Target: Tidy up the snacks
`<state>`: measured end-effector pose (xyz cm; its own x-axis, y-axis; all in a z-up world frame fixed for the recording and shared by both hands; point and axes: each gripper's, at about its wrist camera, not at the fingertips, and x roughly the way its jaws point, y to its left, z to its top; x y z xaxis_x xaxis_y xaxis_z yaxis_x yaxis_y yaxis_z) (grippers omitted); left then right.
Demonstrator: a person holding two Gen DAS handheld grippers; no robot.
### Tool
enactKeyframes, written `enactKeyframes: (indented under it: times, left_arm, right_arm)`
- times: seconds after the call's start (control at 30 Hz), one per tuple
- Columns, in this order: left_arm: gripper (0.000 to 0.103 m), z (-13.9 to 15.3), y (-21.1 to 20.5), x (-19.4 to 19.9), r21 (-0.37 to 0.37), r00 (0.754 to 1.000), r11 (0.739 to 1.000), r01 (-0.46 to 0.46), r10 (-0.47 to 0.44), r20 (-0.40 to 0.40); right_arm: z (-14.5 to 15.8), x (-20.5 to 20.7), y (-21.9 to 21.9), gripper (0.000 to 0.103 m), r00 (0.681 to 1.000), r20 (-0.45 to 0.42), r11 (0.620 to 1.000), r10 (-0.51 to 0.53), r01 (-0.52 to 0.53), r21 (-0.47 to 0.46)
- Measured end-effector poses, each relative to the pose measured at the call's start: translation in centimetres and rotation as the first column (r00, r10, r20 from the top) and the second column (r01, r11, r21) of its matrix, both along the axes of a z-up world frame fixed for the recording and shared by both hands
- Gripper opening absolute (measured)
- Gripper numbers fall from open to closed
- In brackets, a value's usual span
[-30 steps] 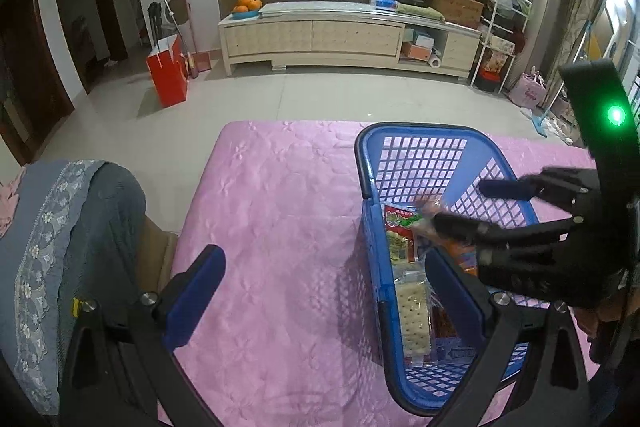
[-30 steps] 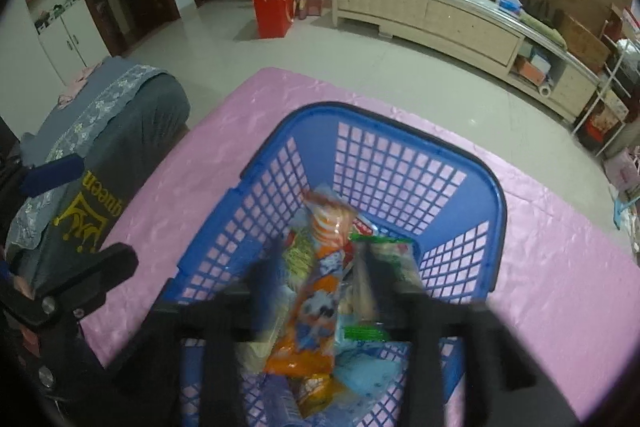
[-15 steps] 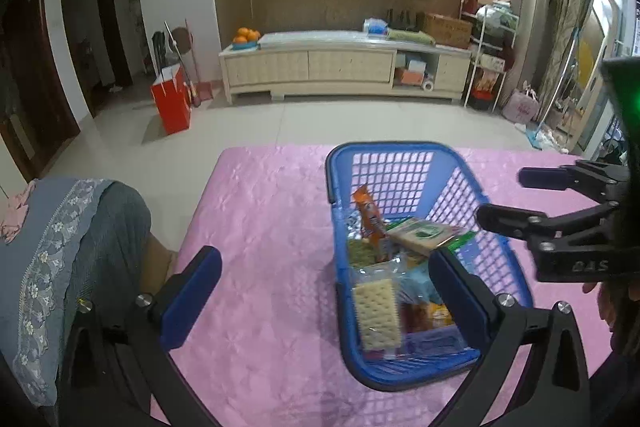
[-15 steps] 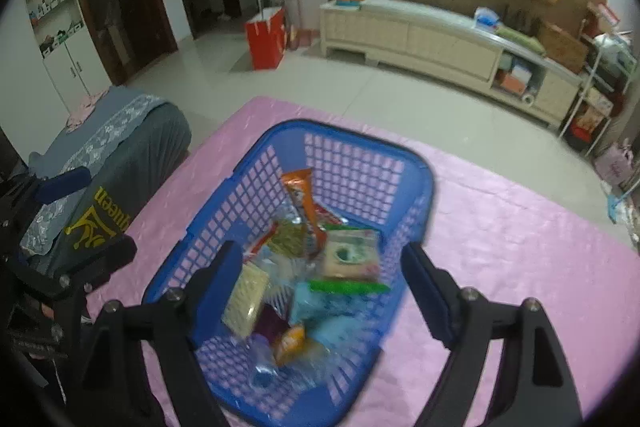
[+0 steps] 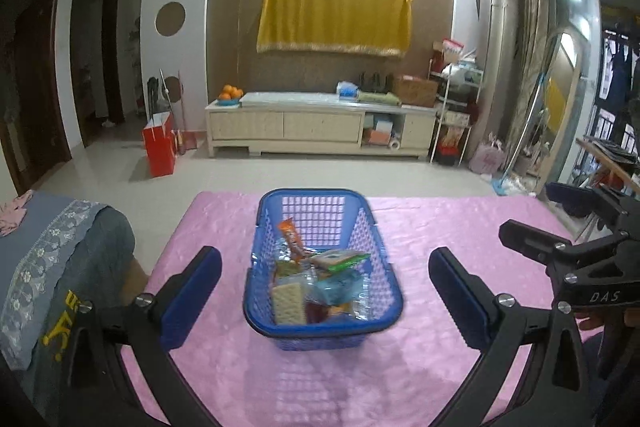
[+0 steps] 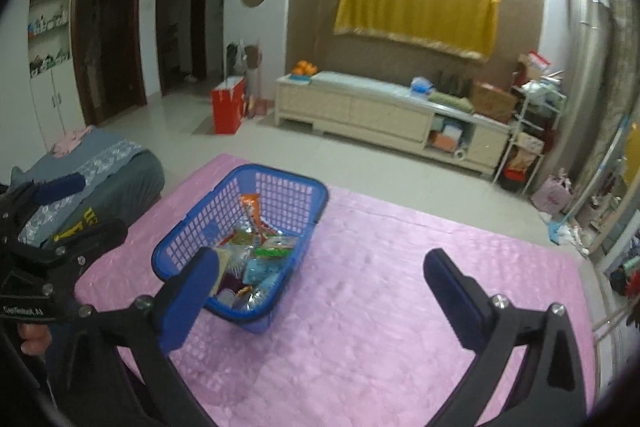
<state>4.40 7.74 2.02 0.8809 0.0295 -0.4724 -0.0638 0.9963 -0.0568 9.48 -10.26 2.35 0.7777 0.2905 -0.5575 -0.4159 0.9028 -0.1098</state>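
Snack packets point(image 5: 316, 279) fill a blue perforated plastic basket point(image 5: 384, 291) resting mid-bench on the pink cloth-covered bench point(image 5: 440, 235). Left wrist view: left hand-held gripper point(image 5: 325, 297) stands apart, empty, nearer than the basket. Right wrist view: right hand-held gripper point(image 6: 320, 297) has just been opening, nothing between; basket point(image 6: 188, 231) sits at far left.

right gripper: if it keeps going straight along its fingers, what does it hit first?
Probably the pink tablecloth, to the right of the blue basket. The right gripper points down at bare cloth; its jaws, which have just been opening, stand wide and empty. The basket sits off the left finger, likely missed, though depth is unclear.
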Motion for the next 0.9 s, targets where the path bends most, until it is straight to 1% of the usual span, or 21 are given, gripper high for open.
enactKeyframes:
  times: [0.1,0.23,0.37,0.43,0.53,0.6,0.67,0.9]
  left_arm:
    - [0.102,0.4,-1.4,-2.0,0.02,0.999,1.0,-0.013,0.012,0.035]
    - [0.102,0.8,-2.5,-4.1,-0.01,0.998,1.0,-0.005,0.006,0.069]
    - [0.102,1.1,-4.3,-5.9,0.028,0.996,1.0,-0.003,0.0,0.092]
    - [0.102,1.2,-5.1,-6.6,0.045,0.995,0.999,0.0,-0.004,0.103]
    - [0.102,1.5,-6.1,-7.4,0.09,0.994,0.996,0.003,-0.013,0.112]
    - [0.102,1.5,-6.3,-7.7,0.088,0.993,0.996,0.016,-0.026,0.116]
    - [0.102,1.5,-6.4,-7.7,0.08,0.993,0.996,0.028,-0.037,0.114]
    - [0.102,1.0,-6.7,-7.8,0.065,0.993,0.997,0.051,-0.058,0.098]
  right_arm:
    - [0.7,-2.4,-1.3,0.103,0.999,0.04,1.0,-0.026,0.026,0.008]
    - [1.3,-5.5,-2.5,0.103,0.994,0.091,0.998,-0.061,0.059,0.021]
    - [1.5,-7.8,-3.5,0.103,0.98,0.158,0.993,-0.118,0.114,0.031]
    - [1.4,-8.8,-4.2,0.103,0.978,0.163,0.991,-0.133,0.126,0.05]
    - [1.3,-9.7,-4.6,0.103,0.973,0.176,0.988,-0.149,0.14,0.064]
    - [1.2,-10.2,-4.8,0.103,0.972,0.183,0.988,-0.148,0.137,0.07]
    - [1.1,-10.2,-5.0,0.103,0.975,0.169,0.988,-0.141,0.127,0.091]
    - [0.6,-11.2,-5.7,0.103,0.974,0.165,0.985,-0.154,0.137,0.108]
